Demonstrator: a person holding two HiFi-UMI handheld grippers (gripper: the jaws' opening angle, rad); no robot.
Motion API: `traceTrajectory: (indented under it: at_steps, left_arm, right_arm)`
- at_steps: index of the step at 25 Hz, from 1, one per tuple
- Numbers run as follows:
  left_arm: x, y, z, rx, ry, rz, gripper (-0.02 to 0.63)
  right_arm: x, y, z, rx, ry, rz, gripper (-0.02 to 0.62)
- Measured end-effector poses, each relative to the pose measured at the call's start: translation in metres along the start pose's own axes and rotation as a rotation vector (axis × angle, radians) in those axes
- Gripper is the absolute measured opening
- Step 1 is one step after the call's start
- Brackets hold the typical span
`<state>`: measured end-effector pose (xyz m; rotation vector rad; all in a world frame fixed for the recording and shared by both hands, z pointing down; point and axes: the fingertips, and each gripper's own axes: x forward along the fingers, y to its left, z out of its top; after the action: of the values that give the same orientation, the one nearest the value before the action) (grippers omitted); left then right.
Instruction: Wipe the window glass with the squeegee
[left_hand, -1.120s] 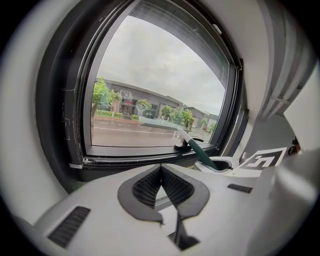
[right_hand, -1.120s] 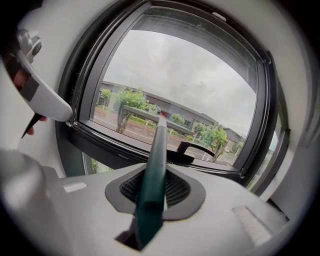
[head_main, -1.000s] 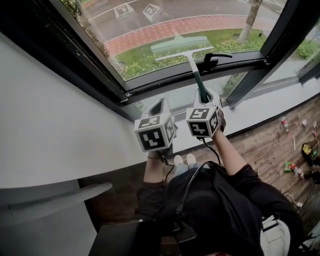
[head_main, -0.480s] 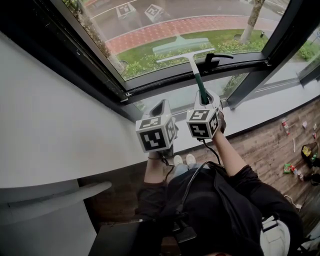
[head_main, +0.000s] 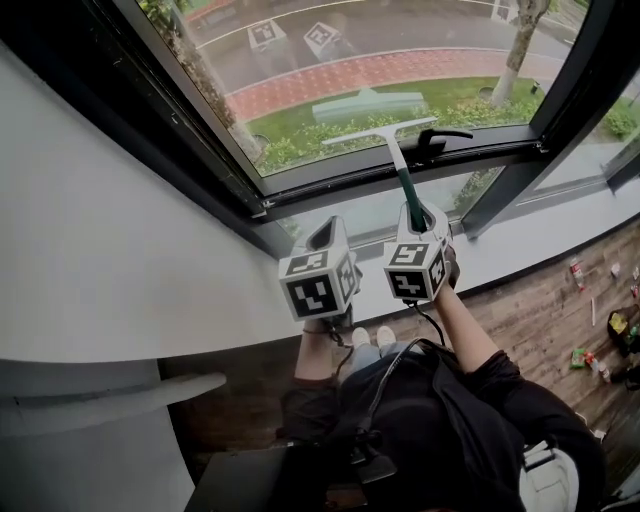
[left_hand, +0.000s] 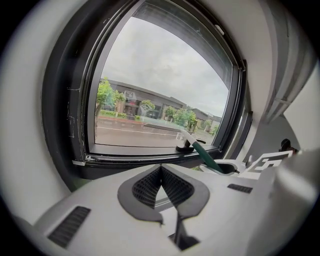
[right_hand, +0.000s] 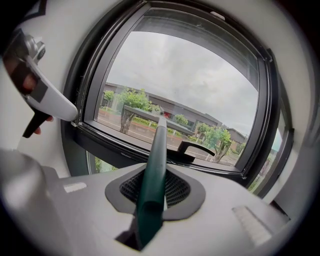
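two grippers at a window, squeegee at the glass

right gripper (head_main: 418, 212): my jaws are clamped tight on the dark green handle of the squeegee (head_main: 404, 176), which slants up so that its pale blade lies low on the window glass (head_main: 420, 50), just above the black window handle (head_main: 441, 135). left gripper (head_main: 326, 232): jaws pressed together with nothing between them, held just beside the right one. against a second ago: both grips unchanged, blade at the same spot by the window handle; only the whole view has slid a little. unclear: whether the blade's edge truly touches the glass; the handle's lower end is buried in my jaws; along my right jaws the blade hides behind the handle.
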<state>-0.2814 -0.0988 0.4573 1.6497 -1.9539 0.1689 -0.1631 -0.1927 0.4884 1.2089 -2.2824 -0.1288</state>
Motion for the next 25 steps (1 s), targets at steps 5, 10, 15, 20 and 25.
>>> traceTrajectory:
  at_steps: [5, 10, 15, 20, 25]
  left_arm:
    - [-0.016, 0.003, 0.023, -0.029, -0.071, 0.028, 0.003]
    - [-0.043, 0.005, 0.060, -0.022, -0.186, 0.073, 0.003]
    - [-0.079, 0.003, 0.114, -0.004, -0.308, 0.067, 0.003]
    - [-0.108, 0.010, 0.162, 0.075, -0.363, 0.050, 0.003]
    - [-0.112, 0.023, 0.188, 0.157, -0.364, 0.018, 0.003]
  right_arm:
    - [-0.032, -0.013, 0.039, 0.003, -0.115, 0.012, 0.061]
    - [-0.064, -0.031, 0.109, 0.041, -0.306, 0.000, 0.061]
    - [-0.104, -0.039, 0.215, 0.068, -0.518, -0.034, 0.061]
    - [-0.142, -0.038, 0.323, 0.113, -0.685, -0.091, 0.061]
    - [-0.153, -0.035, 0.402, 0.111, -0.795, -0.183, 0.061]
